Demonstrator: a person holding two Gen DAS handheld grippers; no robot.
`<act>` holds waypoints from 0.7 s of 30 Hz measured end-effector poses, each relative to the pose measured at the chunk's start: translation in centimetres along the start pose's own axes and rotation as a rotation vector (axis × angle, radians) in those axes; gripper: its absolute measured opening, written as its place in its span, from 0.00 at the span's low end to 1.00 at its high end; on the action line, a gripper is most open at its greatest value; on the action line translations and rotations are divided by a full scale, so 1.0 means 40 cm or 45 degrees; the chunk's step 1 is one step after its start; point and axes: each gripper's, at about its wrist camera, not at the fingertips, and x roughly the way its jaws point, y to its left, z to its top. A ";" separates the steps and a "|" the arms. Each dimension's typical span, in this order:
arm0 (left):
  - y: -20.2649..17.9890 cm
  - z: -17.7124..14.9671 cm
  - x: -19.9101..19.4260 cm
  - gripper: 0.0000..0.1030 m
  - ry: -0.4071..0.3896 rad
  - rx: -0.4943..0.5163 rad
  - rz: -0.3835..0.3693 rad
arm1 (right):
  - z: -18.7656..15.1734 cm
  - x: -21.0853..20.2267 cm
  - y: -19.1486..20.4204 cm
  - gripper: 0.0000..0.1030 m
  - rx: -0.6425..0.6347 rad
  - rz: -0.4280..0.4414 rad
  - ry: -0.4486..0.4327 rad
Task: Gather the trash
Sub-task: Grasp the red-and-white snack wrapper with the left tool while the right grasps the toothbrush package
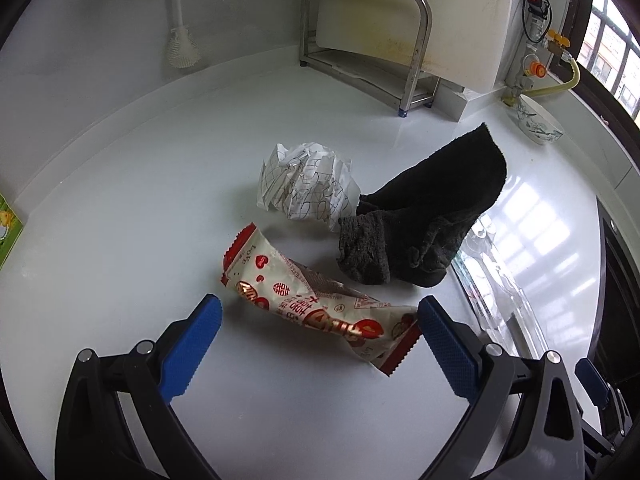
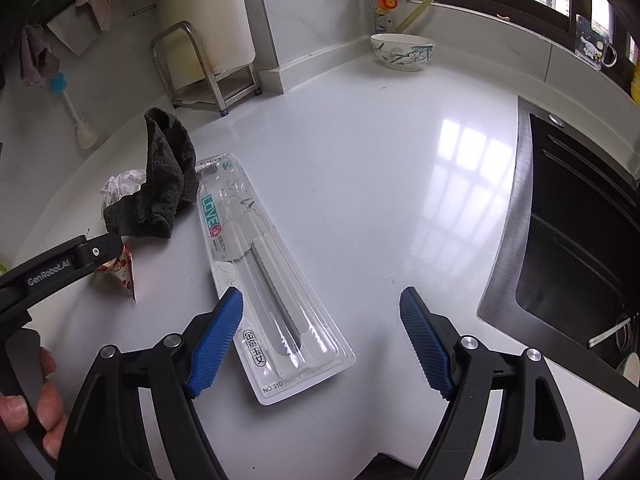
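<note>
A red-and-white snack wrapper (image 1: pixel 320 304) lies on the white counter between the open blue fingers of my left gripper (image 1: pixel 320 324); its right end touches the right finger. Behind it sit a crumpled ball of patterned paper (image 1: pixel 308 184) and a dark grey cloth (image 1: pixel 424 216). In the right wrist view a clear plastic blister pack (image 2: pixel 260 276) stretches lengthwise on the counter, its near end by the left finger of my open right gripper (image 2: pixel 322 334). The cloth (image 2: pixel 160 184), the paper ball (image 2: pixel 120 188) and a corner of the wrapper (image 2: pixel 124 272) show at the left, behind the left gripper's arm.
A steel rack (image 1: pixel 368 44) stands against the back wall with a white brush (image 1: pixel 180 36) to its left. A patterned bowl (image 2: pixel 402 52) sits in the far corner by gas fittings. The dark sink (image 2: pixel 580 248) opens at the right. A hand (image 2: pixel 32 408) grips the left tool.
</note>
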 end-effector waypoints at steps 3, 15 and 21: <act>0.002 -0.006 0.014 0.94 0.022 0.018 0.027 | 0.003 0.000 -0.001 0.75 -0.003 -0.001 -0.002; 0.143 -0.073 -0.056 0.94 0.004 0.093 0.125 | 0.019 0.016 0.044 0.75 -0.077 0.103 0.011; 0.171 -0.069 -0.098 0.94 -0.080 0.100 0.110 | 0.030 0.041 0.073 0.75 -0.166 0.114 0.032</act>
